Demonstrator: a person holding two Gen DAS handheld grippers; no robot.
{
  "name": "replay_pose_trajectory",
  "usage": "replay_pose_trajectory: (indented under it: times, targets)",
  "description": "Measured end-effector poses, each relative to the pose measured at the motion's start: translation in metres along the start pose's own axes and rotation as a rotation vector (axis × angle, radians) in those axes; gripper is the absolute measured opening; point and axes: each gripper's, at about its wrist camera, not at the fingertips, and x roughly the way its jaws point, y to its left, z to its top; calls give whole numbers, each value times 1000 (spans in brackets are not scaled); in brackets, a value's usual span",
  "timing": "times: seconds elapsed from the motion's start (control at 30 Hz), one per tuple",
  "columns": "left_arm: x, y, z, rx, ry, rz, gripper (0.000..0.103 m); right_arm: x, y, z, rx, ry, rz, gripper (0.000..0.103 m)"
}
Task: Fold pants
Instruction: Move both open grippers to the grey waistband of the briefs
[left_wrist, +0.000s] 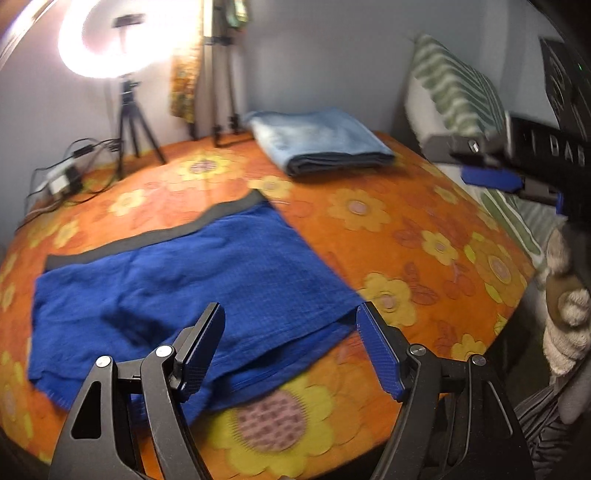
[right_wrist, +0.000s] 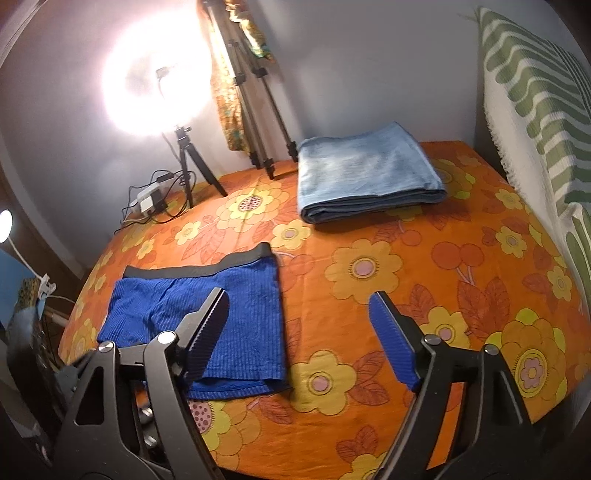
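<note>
Blue shorts (left_wrist: 177, 288) with a dark grey waistband lie folded in half on the orange flowered cloth, waistband at the far side. They also show in the right wrist view (right_wrist: 207, 317). My left gripper (left_wrist: 290, 332) is open and empty, hovering just above the near right hem of the shorts. My right gripper (right_wrist: 299, 321) is open and empty, above the cloth to the right of the shorts. The right gripper also shows at the right edge of the left wrist view (left_wrist: 517, 173), raised above the table.
A folded light blue pair of jeans (right_wrist: 365, 173) lies at the back of the table. A ring light on a tripod (right_wrist: 184, 170), a second tripod (right_wrist: 258, 122) and a cable box (right_wrist: 151, 201) stand at the back left. A green striped cushion (right_wrist: 535, 110) is at the right.
</note>
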Motion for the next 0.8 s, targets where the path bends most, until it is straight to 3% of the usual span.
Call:
replay_pose_trajectory:
  times: [0.27, 0.4, 0.53, 0.63, 0.73, 0.8]
  targets:
    - [45, -36, -1, 100, 64, 3, 73, 4, -32, 9, 68, 25, -10, 70]
    - [64, -43, -2, 121, 94, 15, 61, 6, -45, 12, 119, 41, 10, 67]
    - [78, -44, -4, 125, 119, 29, 54, 8, -49, 12, 128, 51, 14, 67]
    - [82, -45, -5, 134, 123, 32, 37, 14, -50, 15, 138, 66, 31, 67]
    - [83, -42, -4, 122, 120, 10, 13, 24, -48, 20, 151, 85, 53, 67]
    - [81, -37, -2, 103, 115, -11, 7, 34, -44, 25, 153, 101, 71, 67]
